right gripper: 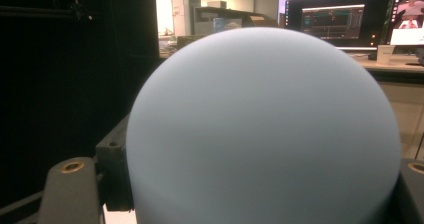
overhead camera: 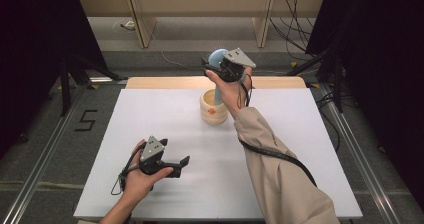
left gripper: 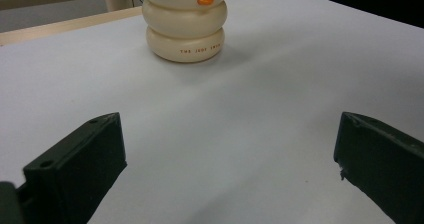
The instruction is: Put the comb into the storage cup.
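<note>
- The right tongs [overhead camera: 216, 64] are clamped on the rounded head of a pale blue, bristle-backed brush [overhead camera: 216, 59], held up above the far middle of the white tabletop [overhead camera: 165, 114]; in the right gripper view that smooth blue dome [right gripper: 265, 134] sits between the two black jaws and presses against them.
- The brush's long axis runs close to vertical: its handle [overhead camera: 219, 95] drops straight down from the head into the cream, ring-stacked ceramic holder with an orange duck beak [overhead camera: 213, 109]. Whether the handle's tip touches the holder's bottom cannot be told.
- The coming move turns on that line: head directly over the holder's mouth, so travel should likely stay straight up or straight down, without tilting the handle against the rim.
- The left tongs [overhead camera: 181, 164] rest wide apart and hold nothing, near the front left of the tabletop, well apart from the holder [left gripper: 184, 29], which lies ahead of them.
- The right hand is far nearer to the brush and the holder.
</note>
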Demonstrator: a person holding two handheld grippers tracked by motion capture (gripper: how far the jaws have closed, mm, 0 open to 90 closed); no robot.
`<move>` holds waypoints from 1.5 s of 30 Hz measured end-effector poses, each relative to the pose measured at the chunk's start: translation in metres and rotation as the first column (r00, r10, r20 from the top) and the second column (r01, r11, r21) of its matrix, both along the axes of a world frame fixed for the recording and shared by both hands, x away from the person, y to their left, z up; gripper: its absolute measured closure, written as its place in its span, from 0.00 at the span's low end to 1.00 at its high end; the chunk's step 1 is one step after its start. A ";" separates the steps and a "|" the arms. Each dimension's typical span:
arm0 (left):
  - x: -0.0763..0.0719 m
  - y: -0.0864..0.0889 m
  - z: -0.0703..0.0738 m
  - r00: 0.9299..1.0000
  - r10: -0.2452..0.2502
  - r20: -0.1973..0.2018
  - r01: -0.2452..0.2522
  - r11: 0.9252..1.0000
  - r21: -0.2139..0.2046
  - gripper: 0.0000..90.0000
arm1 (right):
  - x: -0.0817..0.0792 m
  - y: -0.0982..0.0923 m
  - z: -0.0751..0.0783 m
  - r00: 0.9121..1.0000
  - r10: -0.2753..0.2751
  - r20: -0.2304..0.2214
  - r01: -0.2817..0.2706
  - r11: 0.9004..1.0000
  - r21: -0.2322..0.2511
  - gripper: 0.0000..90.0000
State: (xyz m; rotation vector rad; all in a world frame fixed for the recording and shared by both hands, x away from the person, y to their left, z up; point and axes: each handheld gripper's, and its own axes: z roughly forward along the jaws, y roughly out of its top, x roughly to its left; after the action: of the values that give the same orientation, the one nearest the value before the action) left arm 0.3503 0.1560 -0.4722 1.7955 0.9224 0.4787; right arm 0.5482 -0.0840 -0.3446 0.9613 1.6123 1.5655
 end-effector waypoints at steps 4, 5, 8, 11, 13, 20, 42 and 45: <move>0.000 0.000 0.000 1.000 0.000 0.000 0.000 1.000 0.000 0.00 | 0.001 0.000 -0.001 1.000 -0.002 -0.001 0.002 1.000 -0.001 0.27; 0.000 0.000 0.000 1.000 0.000 0.000 0.000 1.000 -0.001 0.00 | 0.001 0.000 -0.002 1.000 -0.002 -0.003 0.002 1.000 -0.001 0.27; 0.000 0.000 0.000 1.000 -0.001 -0.001 0.001 1.000 -0.001 0.00 | 0.001 0.001 -0.004 1.000 -0.003 -0.002 0.003 1.000 -0.001 0.27; 0.000 0.000 0.000 1.000 0.000 0.000 0.000 1.000 -0.001 0.00 | 0.002 0.002 -0.005 1.000 -0.003 -0.003 0.003 1.000 -0.001 0.27; 0.000 0.000 0.000 1.000 0.001 0.000 -0.001 1.000 -0.002 0.00 | 0.002 0.003 -0.006 1.000 -0.004 0.000 0.004 1.000 -0.001 0.27; 0.000 0.000 0.000 1.000 -0.001 0.001 0.001 1.000 -0.001 0.00 | 0.001 0.004 -0.008 1.000 -0.004 0.002 0.004 1.000 0.000 0.27; 0.000 0.000 0.000 1.000 -0.001 0.003 0.001 1.000 0.000 0.00 | 0.002 0.003 -0.013 1.000 -0.012 -0.002 0.012 1.000 -0.004 0.27; 0.000 0.000 0.000 1.000 -0.001 0.003 0.001 1.000 0.000 0.00 | 0.002 0.003 -0.013 1.000 -0.014 -0.002 0.014 1.000 -0.007 0.27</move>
State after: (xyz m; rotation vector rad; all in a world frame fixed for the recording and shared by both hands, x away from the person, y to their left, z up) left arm 0.3502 0.1556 -0.4724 1.7946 0.9196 0.4808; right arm 0.5502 -0.0811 -0.3578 0.9690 1.6073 1.5492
